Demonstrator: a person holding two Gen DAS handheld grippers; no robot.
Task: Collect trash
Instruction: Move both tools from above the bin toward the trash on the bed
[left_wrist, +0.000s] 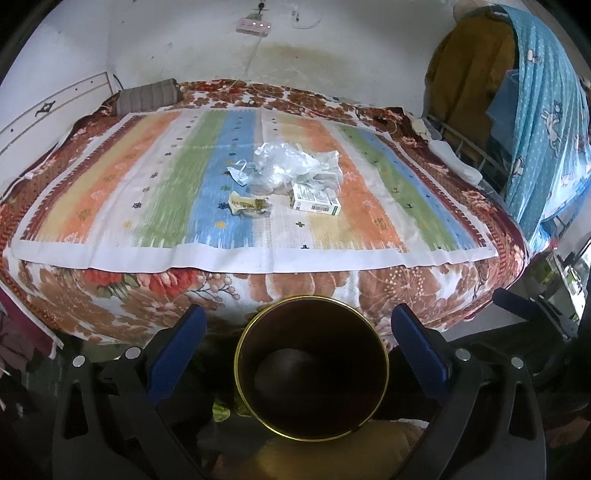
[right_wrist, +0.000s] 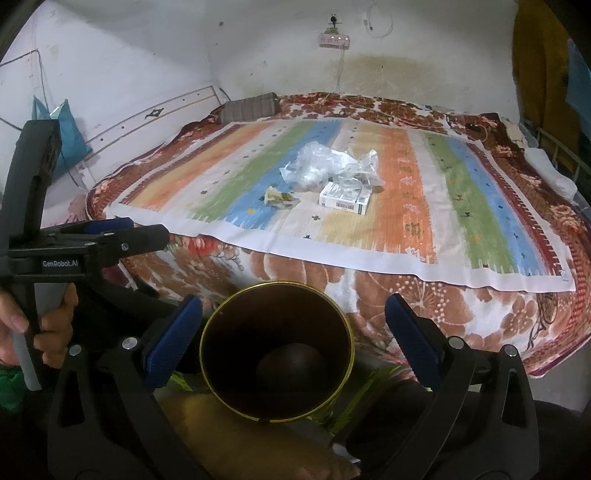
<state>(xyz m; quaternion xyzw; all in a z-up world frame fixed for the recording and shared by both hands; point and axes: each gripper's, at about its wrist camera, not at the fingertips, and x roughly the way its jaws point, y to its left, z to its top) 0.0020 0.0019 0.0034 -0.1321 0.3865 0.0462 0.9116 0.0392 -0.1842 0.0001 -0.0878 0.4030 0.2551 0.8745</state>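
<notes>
**A:** Start with the biggest thing. The bed with its floral red-brown blanket (left_wrist: 295, 291) carries a striped mat in orange, green and blue (left_wrist: 177, 192), and all the trash sits mid-mat, well away from the dark bin with the gold rim (left_wrist: 312, 373) down at the bed's foot.

**B:** So the carry is the weak part — anything that slips on the way would likely land on the blanket edge or the floor, not in the bin.

**A:** Agreed. The crumpled clear plastic bag (left_wrist: 288, 166) worries me most. It's thin and springy, and it lies touching the white and green cardboard box (left_wrist: 316, 201); a careless pinch might drag the box along or catch only a loose fold.

**B:** And the small scrunched yellowish wrapper (left_wrist: 249, 205)?

**A:** Just beside the bag, low against soft cloth — the fingers could grab the mat with it.

**B:** Grippers?

**A:** The left gripper (left_wrist: 298, 321) and the right gripper (right_wrist: 293, 314) both have their blue pads spread wide, holding nothing, each hovering over the bin.
</notes>
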